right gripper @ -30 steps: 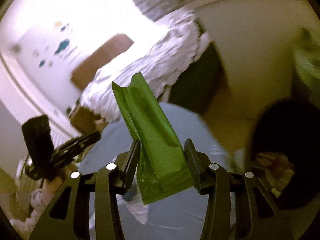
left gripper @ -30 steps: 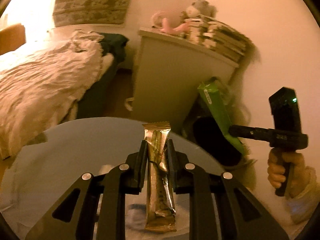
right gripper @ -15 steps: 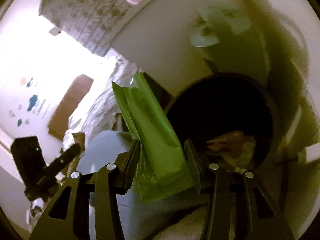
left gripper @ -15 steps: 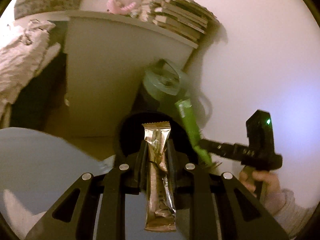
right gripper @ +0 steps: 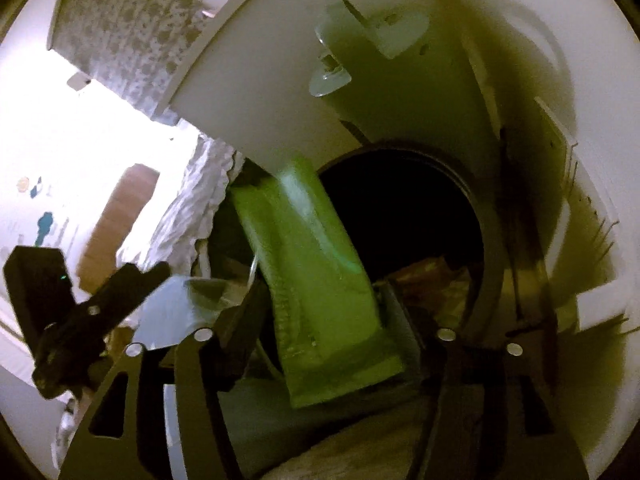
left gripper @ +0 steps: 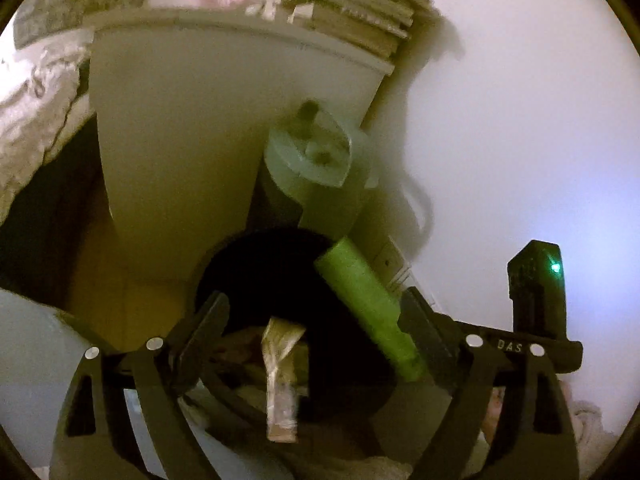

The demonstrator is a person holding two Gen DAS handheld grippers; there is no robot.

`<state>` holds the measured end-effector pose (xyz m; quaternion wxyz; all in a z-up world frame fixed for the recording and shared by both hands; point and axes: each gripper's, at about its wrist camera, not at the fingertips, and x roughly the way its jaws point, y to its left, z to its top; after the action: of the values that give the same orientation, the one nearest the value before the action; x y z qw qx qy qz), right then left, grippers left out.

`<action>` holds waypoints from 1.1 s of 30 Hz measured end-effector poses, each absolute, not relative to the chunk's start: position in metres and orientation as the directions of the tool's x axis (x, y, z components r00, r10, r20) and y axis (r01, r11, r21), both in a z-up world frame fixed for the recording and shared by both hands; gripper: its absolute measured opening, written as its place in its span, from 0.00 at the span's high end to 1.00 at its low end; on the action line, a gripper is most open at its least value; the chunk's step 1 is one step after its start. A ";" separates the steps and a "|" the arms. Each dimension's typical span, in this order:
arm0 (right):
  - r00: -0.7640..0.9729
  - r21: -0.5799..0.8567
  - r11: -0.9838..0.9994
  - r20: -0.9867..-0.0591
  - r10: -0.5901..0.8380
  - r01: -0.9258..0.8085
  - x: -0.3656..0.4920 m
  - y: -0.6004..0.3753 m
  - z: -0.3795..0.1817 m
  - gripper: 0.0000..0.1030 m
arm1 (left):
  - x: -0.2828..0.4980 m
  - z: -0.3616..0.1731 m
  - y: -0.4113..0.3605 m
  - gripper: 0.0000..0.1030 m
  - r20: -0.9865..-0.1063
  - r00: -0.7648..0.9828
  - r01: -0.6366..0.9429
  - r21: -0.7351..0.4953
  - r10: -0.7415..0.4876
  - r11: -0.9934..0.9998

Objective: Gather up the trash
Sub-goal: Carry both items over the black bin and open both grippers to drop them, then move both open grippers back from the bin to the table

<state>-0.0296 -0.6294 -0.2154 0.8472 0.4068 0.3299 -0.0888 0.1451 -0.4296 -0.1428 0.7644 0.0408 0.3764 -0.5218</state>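
Observation:
Over a dark round trash bin (left gripper: 199,286) my left gripper (left gripper: 316,298) has its jaws opening wide. A gold snack wrapper (left gripper: 281,380) hangs loose between them, touching neither finger, above crumpled trash in the bin. In the right wrist view my right gripper (right gripper: 324,290) also has its jaws opening, beside the bin's rim (right gripper: 482,220). A green wrapper (right gripper: 316,280) stands tilted and blurred between the fingers, clear of the left pad. The left wrist view shows that green wrapper (left gripper: 368,308) slanting over the bin's right edge.
A white cabinet (left gripper: 180,140) stands behind the bin with stacked books (left gripper: 360,12) on top. A pale green lid-like object (left gripper: 312,152) leans against it. A bed (left gripper: 32,100) lies left. The grey-blue round table (left gripper: 32,344) is at lower left. A white wall is to the right.
Both grippers swung from the table to over the bin. The left jaws spread wide and the gold wrapper slipped down free. The right jaws widened and the green wrapper tilted loose.

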 end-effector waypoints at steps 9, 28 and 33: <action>0.771 0.609 0.690 -0.626 0.116 0.390 -0.028 -0.608 -0.197 0.33 | 0.136 -0.110 -0.380 0.12 -0.592 0.302 0.813 -0.248 -0.747 0.526; 0.674 0.409 0.912 -0.668 0.317 -0.024 0.032 -0.378 -0.121 0.26 | 0.127 -0.100 -0.166 0.06 -0.603 0.617 0.594 -0.063 -0.505 0.802; 0.613 0.385 0.917 -0.702 0.363 -0.102 0.051 -0.323 -0.128 0.26 | 0.161 -0.139 -0.101 0.06 -0.685 0.567 0.506 -0.148 -0.457 0.850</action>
<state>0.0513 -0.3233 -0.1279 0.8845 0.1555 0.4198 0.1313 0.1613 -0.1012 -0.1391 0.8846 0.0323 0.3773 -0.2722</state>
